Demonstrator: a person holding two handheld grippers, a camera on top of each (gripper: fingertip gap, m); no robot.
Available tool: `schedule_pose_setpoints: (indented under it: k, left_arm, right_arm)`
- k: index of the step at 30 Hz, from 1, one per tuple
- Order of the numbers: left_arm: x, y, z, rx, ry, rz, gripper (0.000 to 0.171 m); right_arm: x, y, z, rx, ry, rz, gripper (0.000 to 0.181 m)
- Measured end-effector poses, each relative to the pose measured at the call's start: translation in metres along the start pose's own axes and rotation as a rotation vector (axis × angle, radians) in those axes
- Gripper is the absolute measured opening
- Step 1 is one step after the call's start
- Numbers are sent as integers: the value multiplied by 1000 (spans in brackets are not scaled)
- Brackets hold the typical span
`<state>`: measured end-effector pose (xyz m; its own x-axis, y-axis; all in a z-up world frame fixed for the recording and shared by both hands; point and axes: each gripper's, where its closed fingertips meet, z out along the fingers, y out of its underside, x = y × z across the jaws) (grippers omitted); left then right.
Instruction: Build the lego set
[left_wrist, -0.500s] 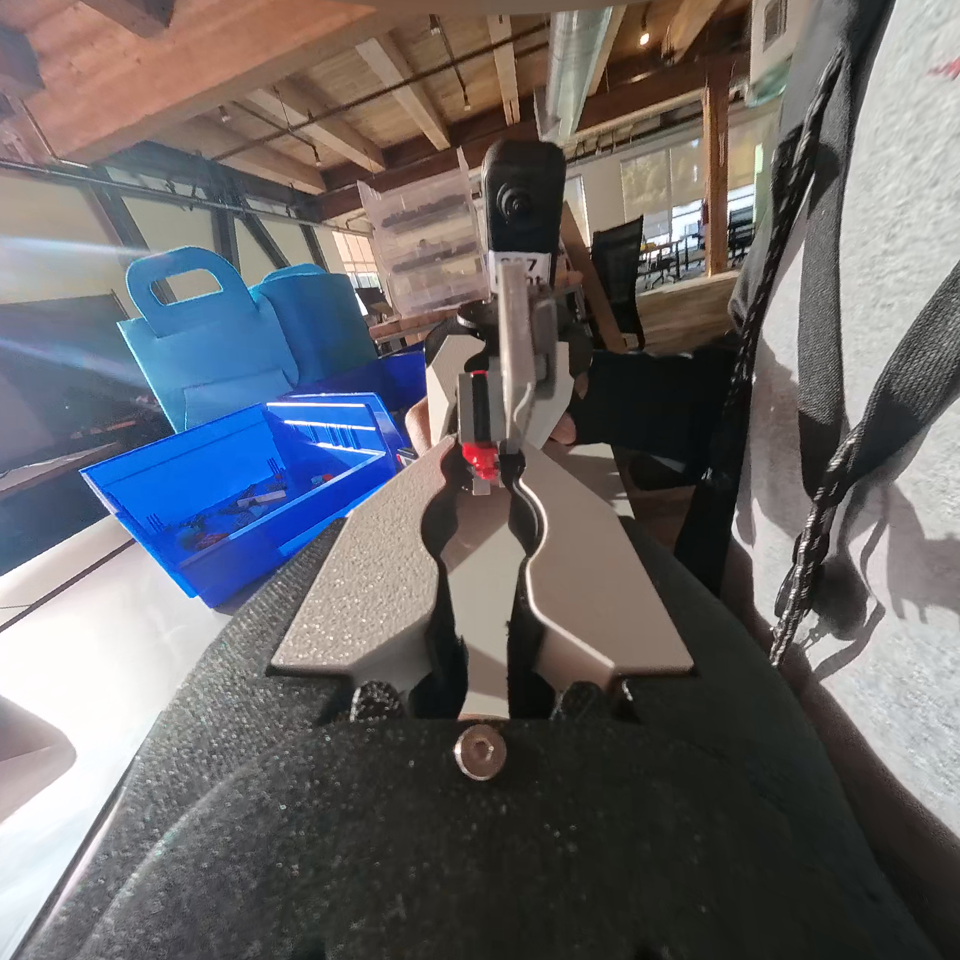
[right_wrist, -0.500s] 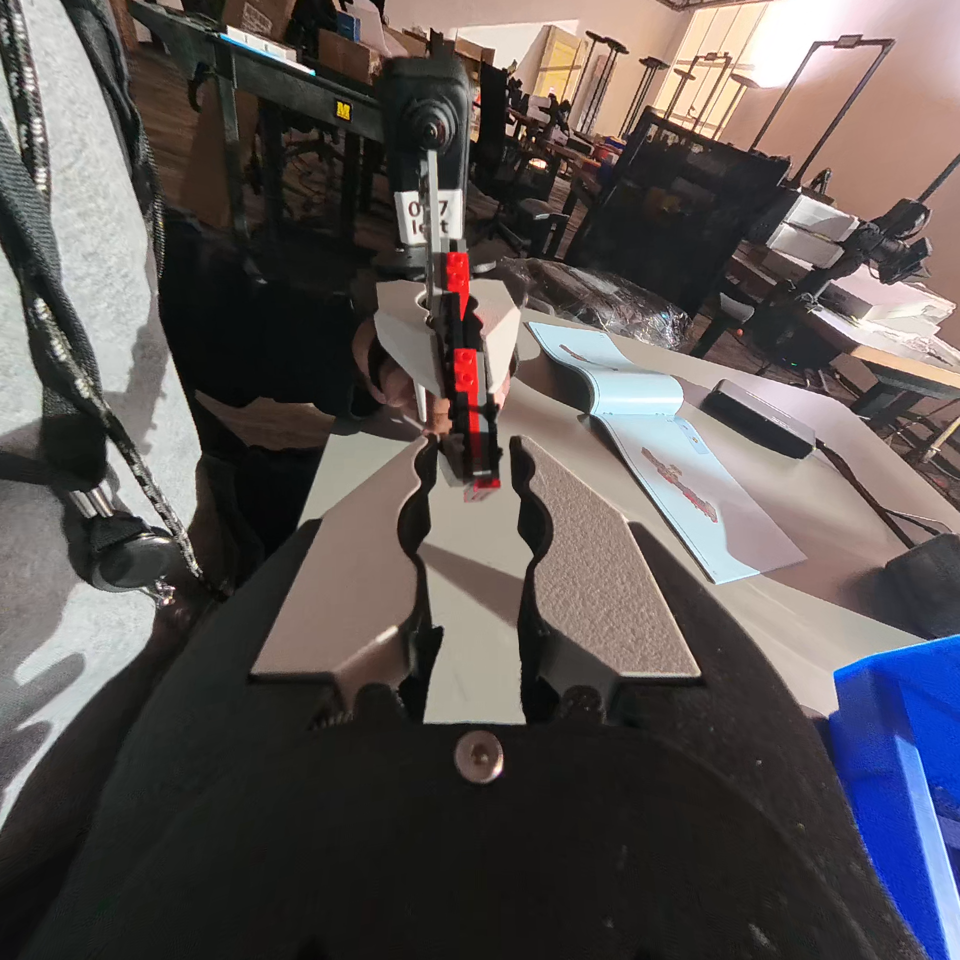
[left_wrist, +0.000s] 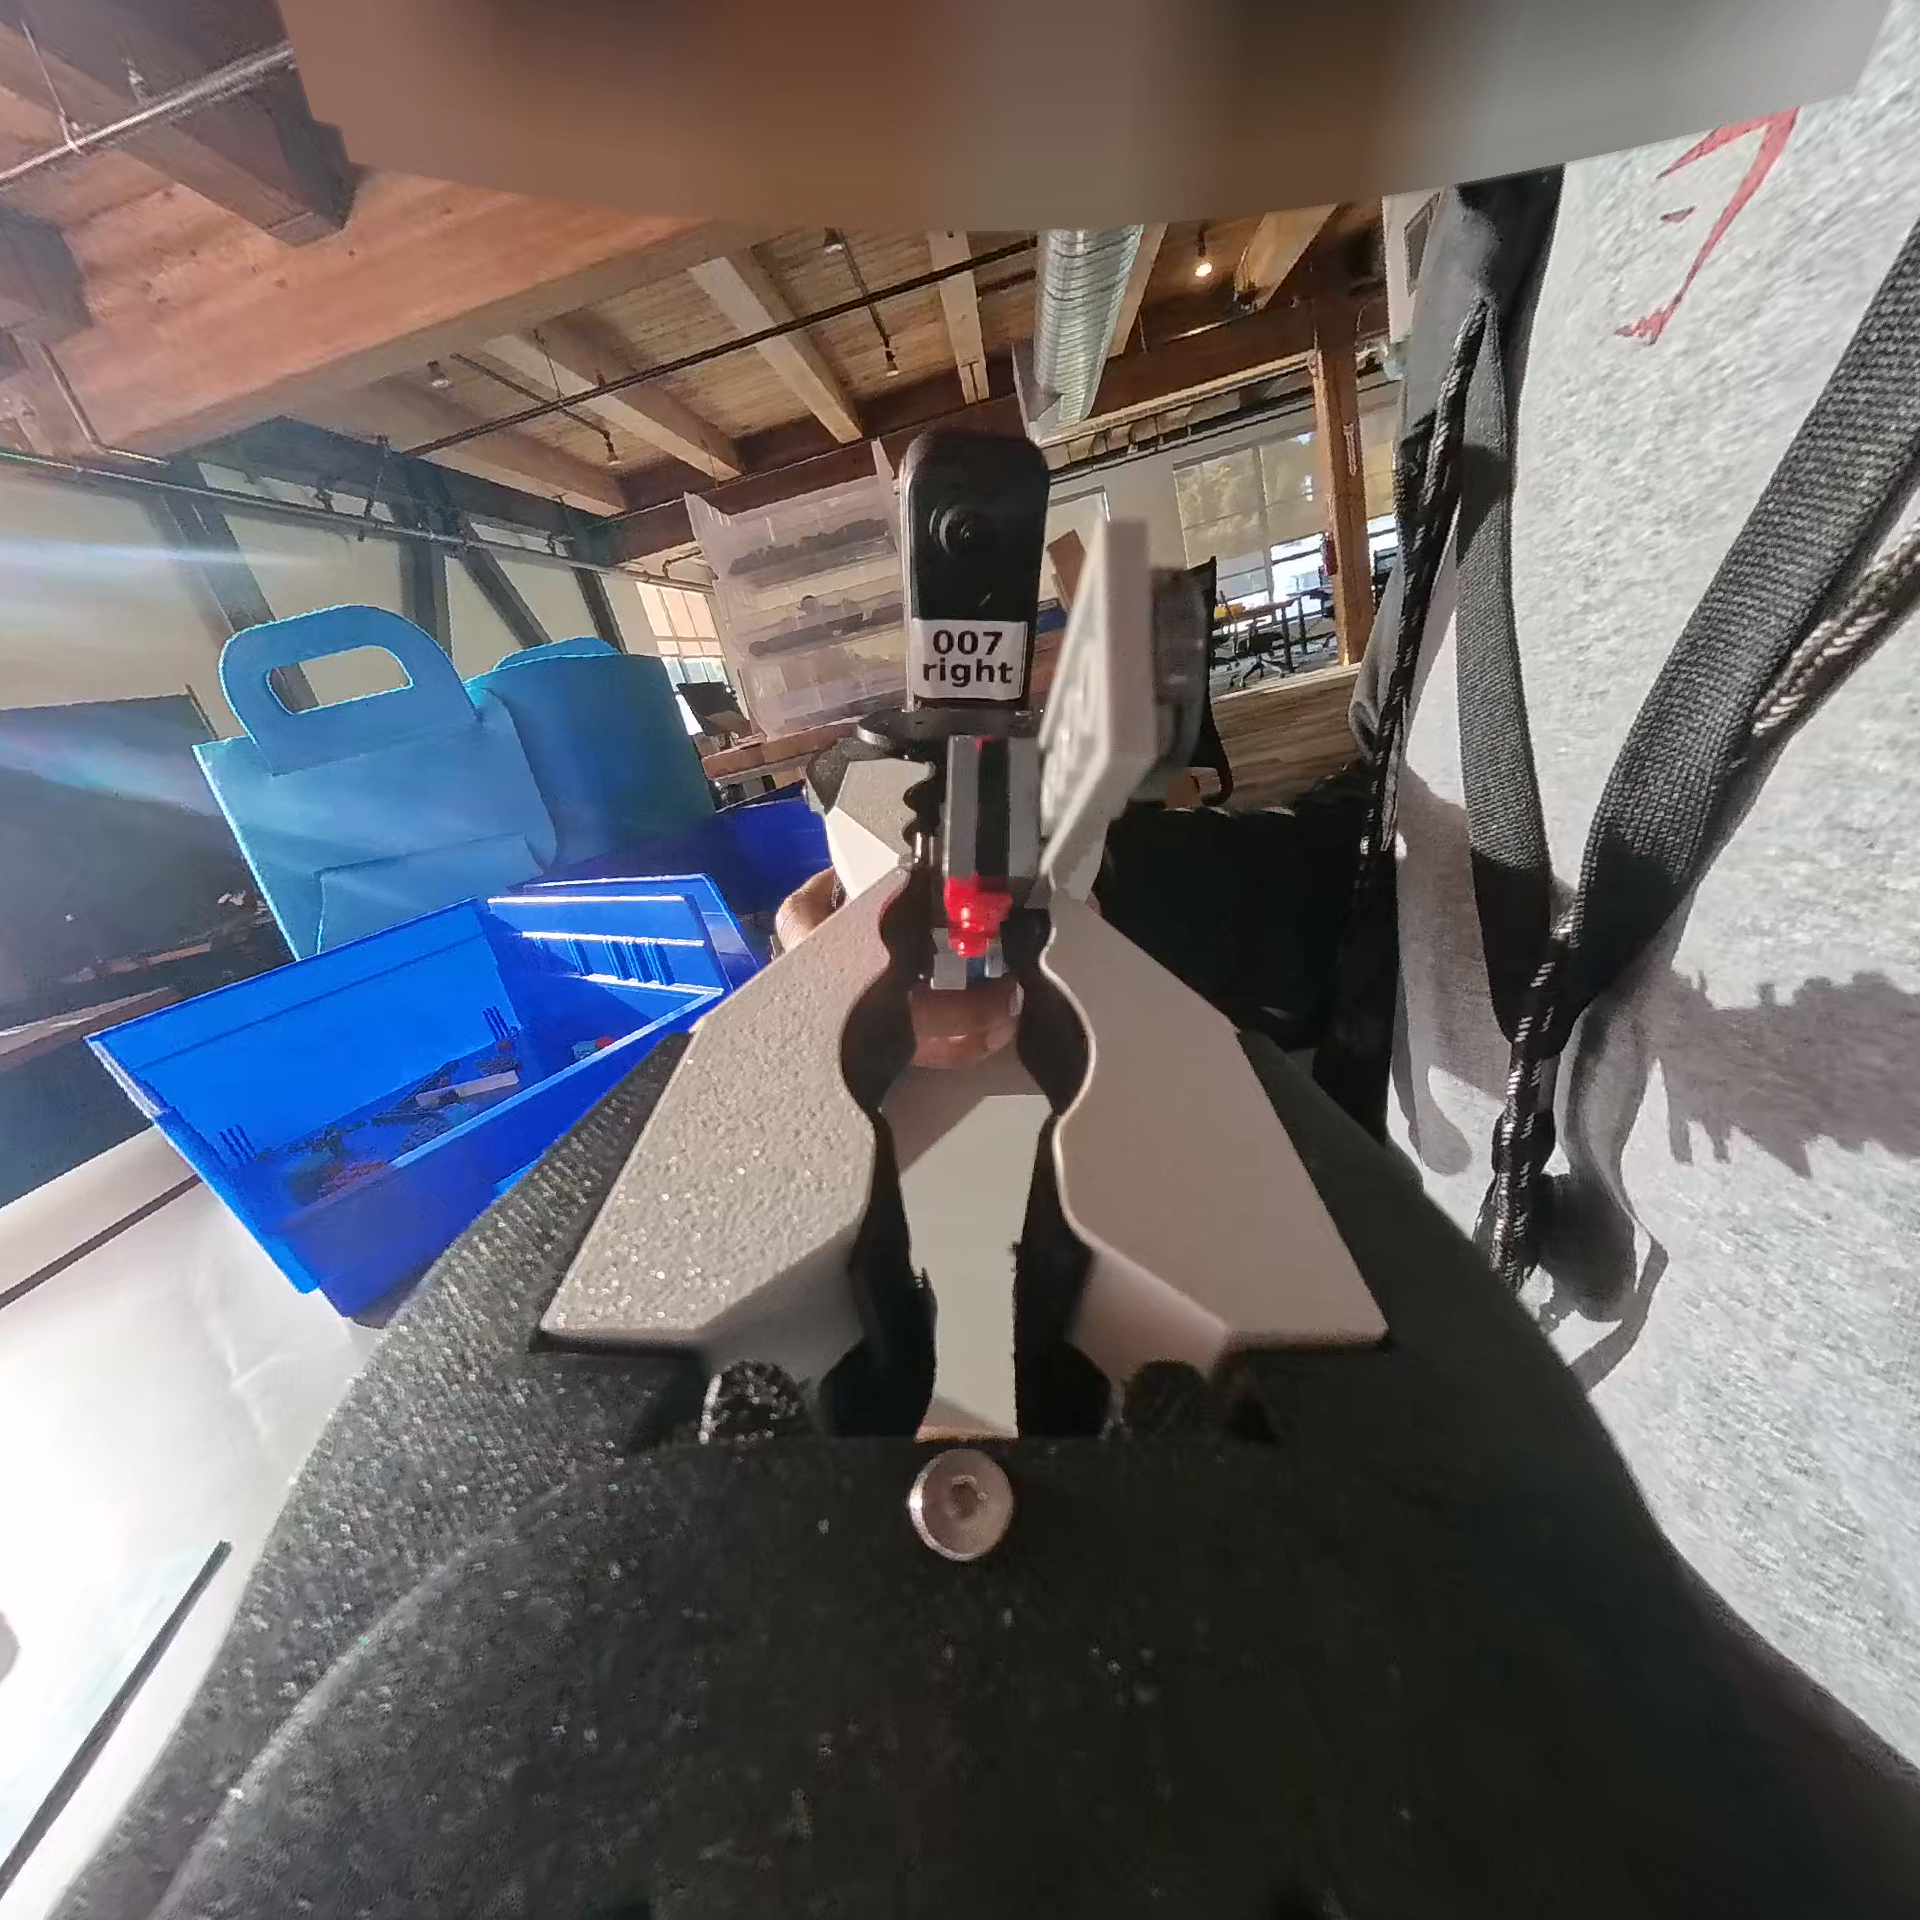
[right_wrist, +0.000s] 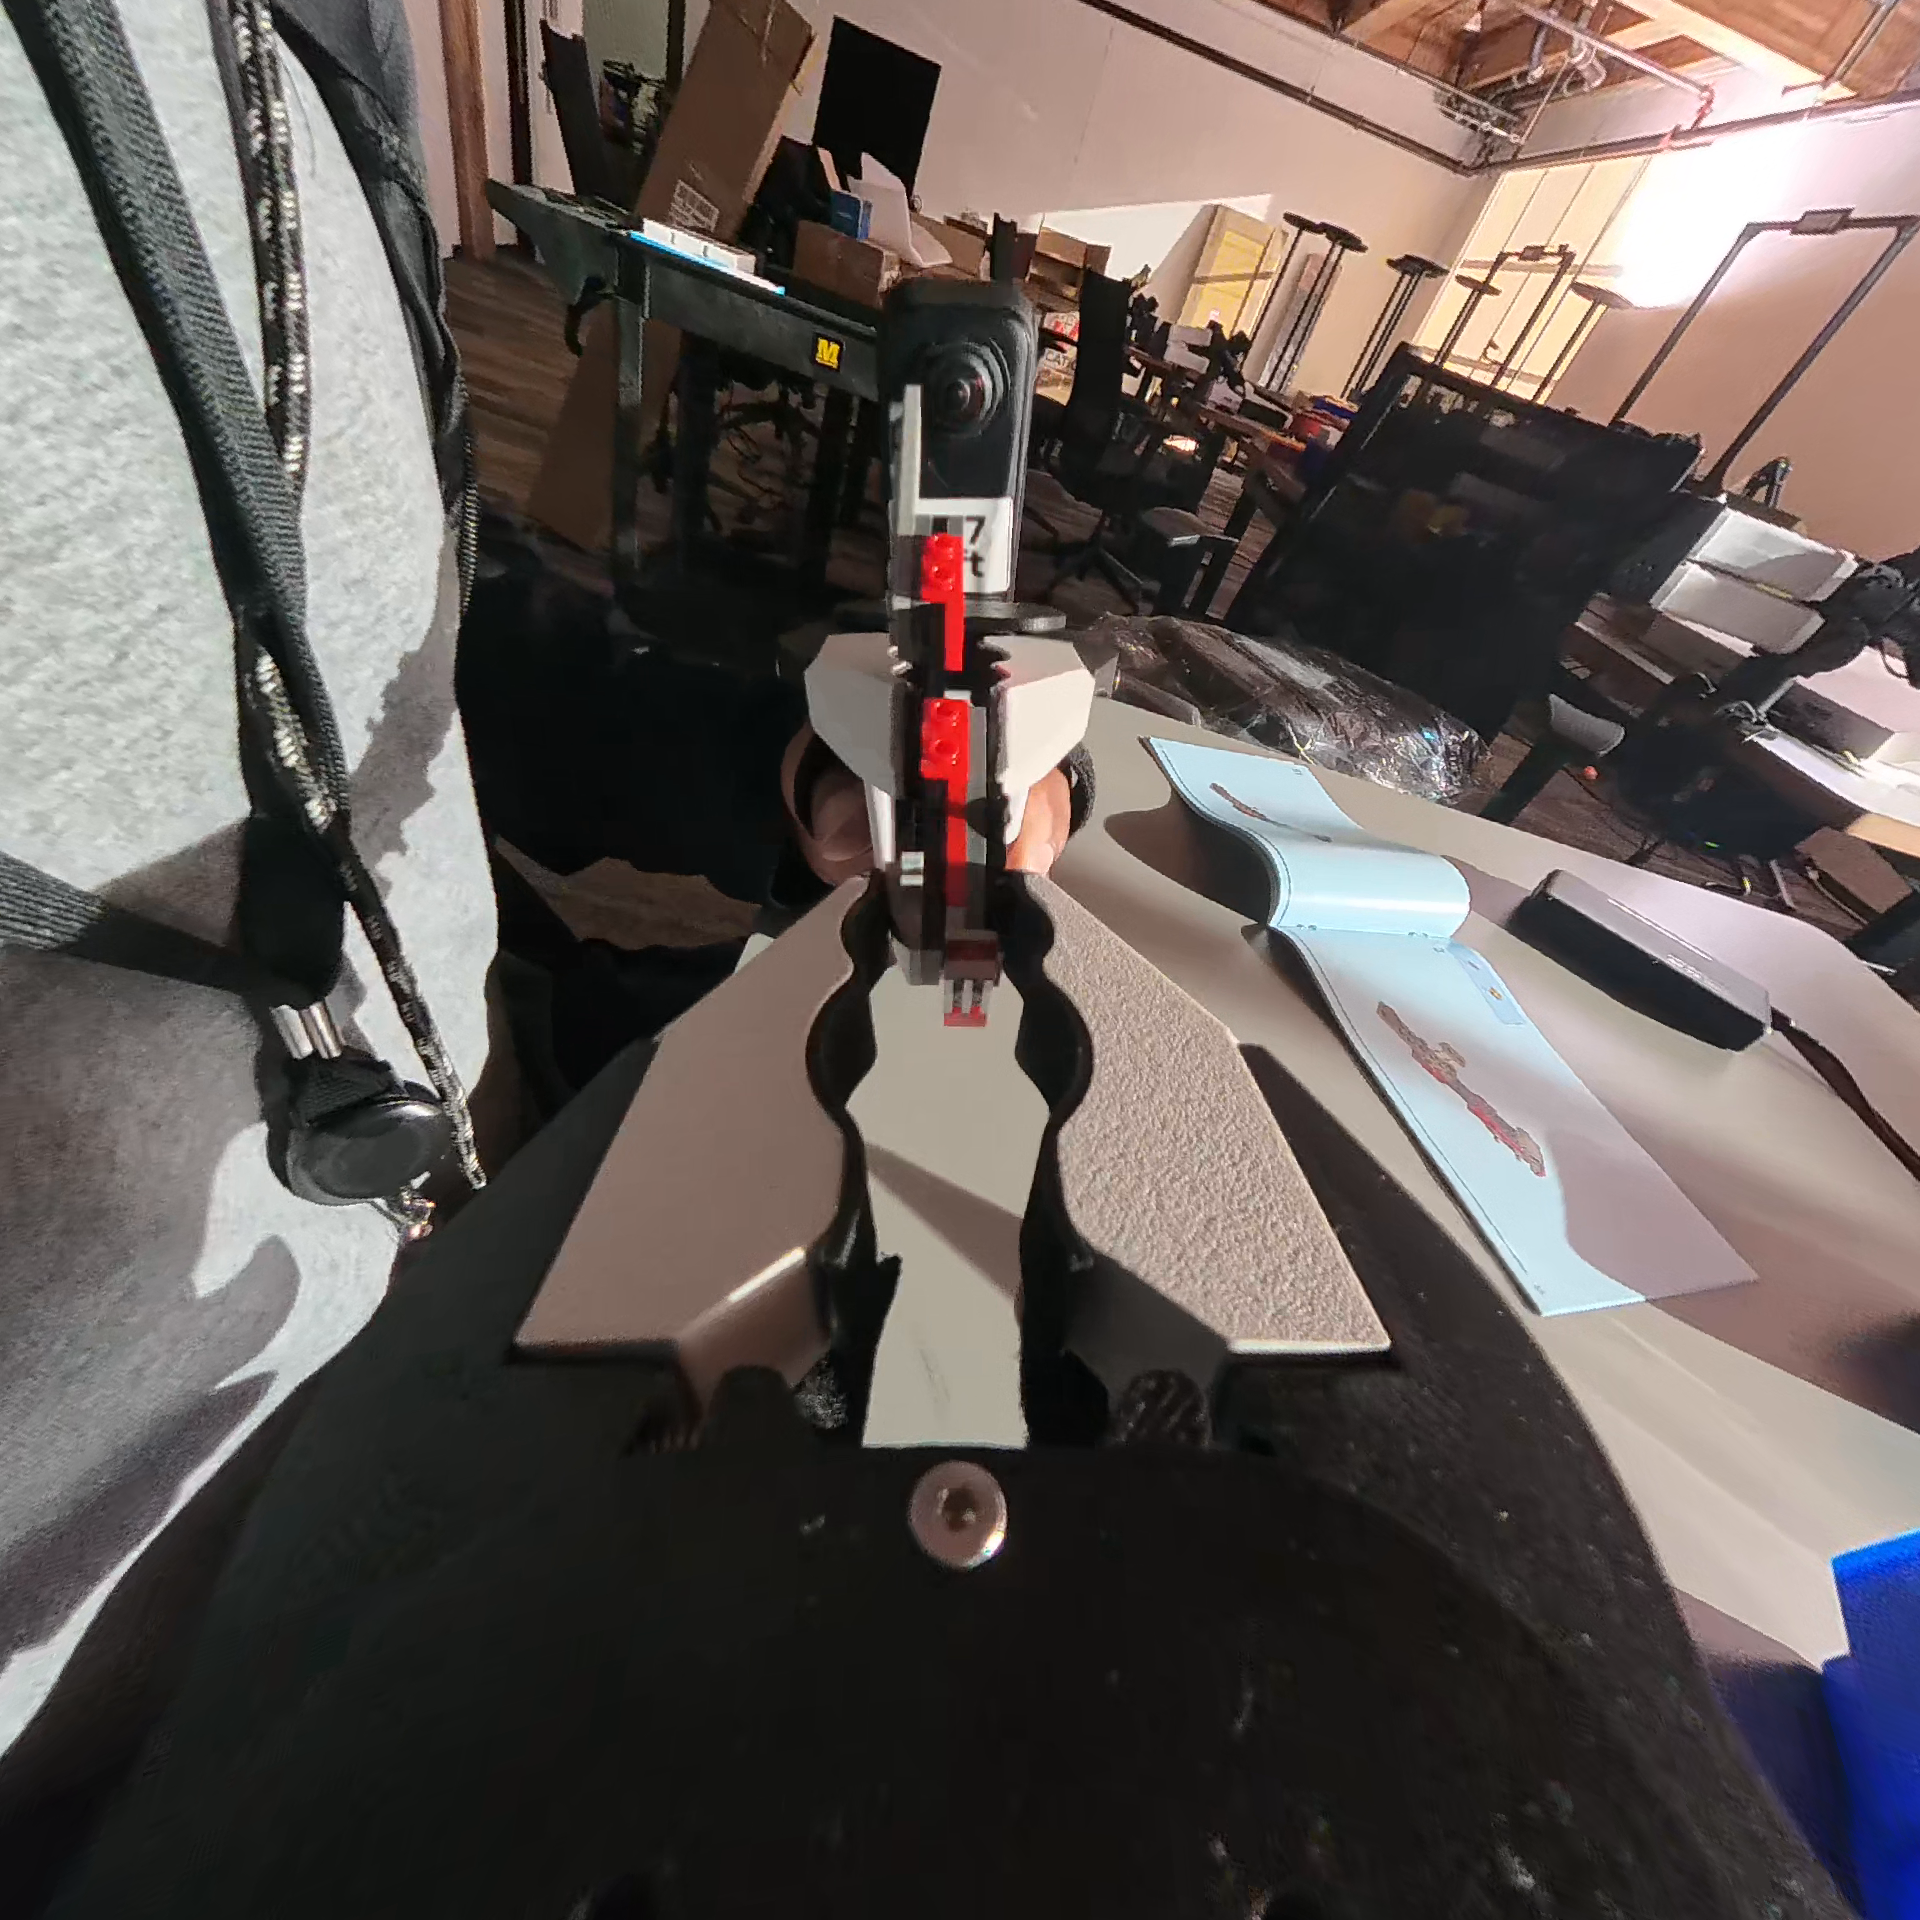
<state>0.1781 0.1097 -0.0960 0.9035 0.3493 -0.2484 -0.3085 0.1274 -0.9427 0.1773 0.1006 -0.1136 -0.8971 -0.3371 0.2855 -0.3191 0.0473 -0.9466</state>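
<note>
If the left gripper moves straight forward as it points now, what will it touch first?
Probably the lego model, which sits right at the tips of the left gripper, with the right gripper directly behind it. Whether the tips already touch the model is unclear.

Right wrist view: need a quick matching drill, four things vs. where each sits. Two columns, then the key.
Things:
1. lego model
2. instruction booklet
3. black flat device
4. blue bin

Places:
A. lying open on the grey table, right of the grippers
B. lower right corner of the frame
C. held in the air between the two grippers
D. on the table just beyond the booklet, far right

Pairs: 1-C, 2-A, 3-D, 4-B
</note>
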Motion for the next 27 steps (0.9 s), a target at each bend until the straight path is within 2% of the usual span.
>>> schedule_pose_setpoints:
  k: [15, 21, 27]
  left_arm:
    - [-2, 11, 0, -66, -5, 21, 14]
    - [-23, 10, 5, -14, -89, -211, 17]
    - [-43, -2, 2, 153, -186, -493, 37]
  right_arm:
    - [0, 14, -1, -18, -22, 70, 24]
    - [21, 15, -6, 57, 108, 136, 25]
    - [39, 11, -12, 167, 216, 282, 24]
